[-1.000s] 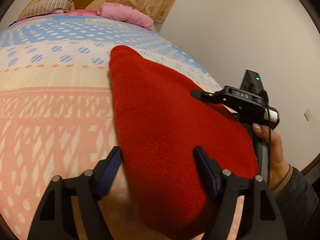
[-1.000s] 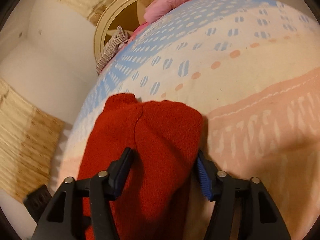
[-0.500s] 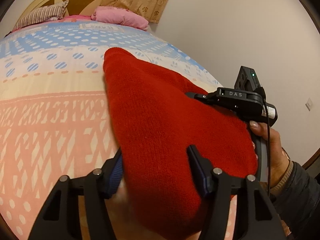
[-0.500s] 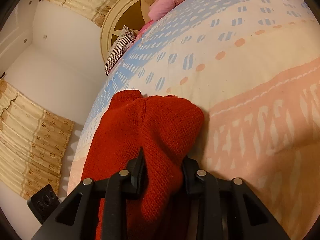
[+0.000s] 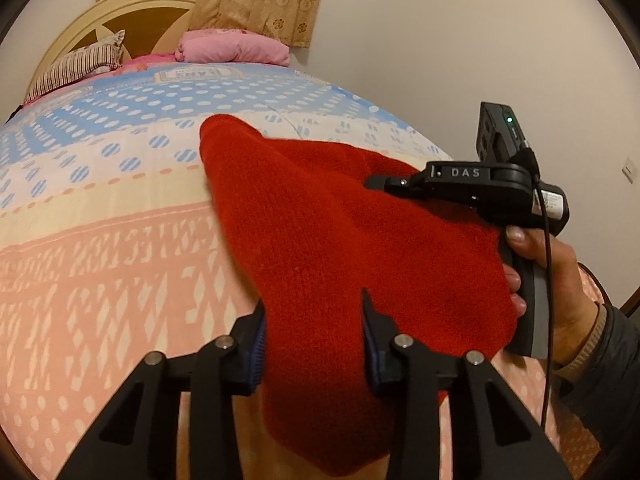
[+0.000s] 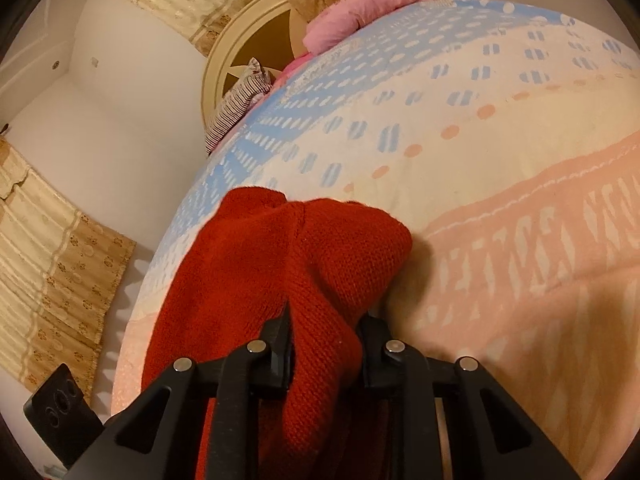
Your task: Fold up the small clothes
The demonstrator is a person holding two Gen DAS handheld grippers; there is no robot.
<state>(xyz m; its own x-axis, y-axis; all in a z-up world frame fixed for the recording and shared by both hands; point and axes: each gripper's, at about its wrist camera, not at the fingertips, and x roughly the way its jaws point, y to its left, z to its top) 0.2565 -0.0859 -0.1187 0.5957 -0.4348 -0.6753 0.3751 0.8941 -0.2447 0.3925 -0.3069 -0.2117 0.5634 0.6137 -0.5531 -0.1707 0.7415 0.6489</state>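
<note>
A red knitted garment point(image 5: 320, 240) lies on the bed, its near edge raised off the cover. My left gripper point(image 5: 314, 332) is shut on the near edge of the red garment, with cloth bunched between the fingers. My right gripper point(image 6: 326, 332) is shut on another part of the same garment point(image 6: 304, 264), which humps up in front of it. The right gripper point(image 5: 376, 182) also shows in the left wrist view, held by a hand at the garment's right side. The far end of the garment rests on the blue-dotted part of the cover.
The bed cover point(image 5: 100, 248) is pink near me and cream and blue further off. A pink folded quilt point(image 5: 232, 46) and a striped pillow point(image 5: 76, 68) lie by the headboard. A wall point(image 5: 460, 40) runs along the bed's right side.
Both grippers have closed from open onto the red garment over the last second. The garment's near edge has lifted and bunched up between them.
</note>
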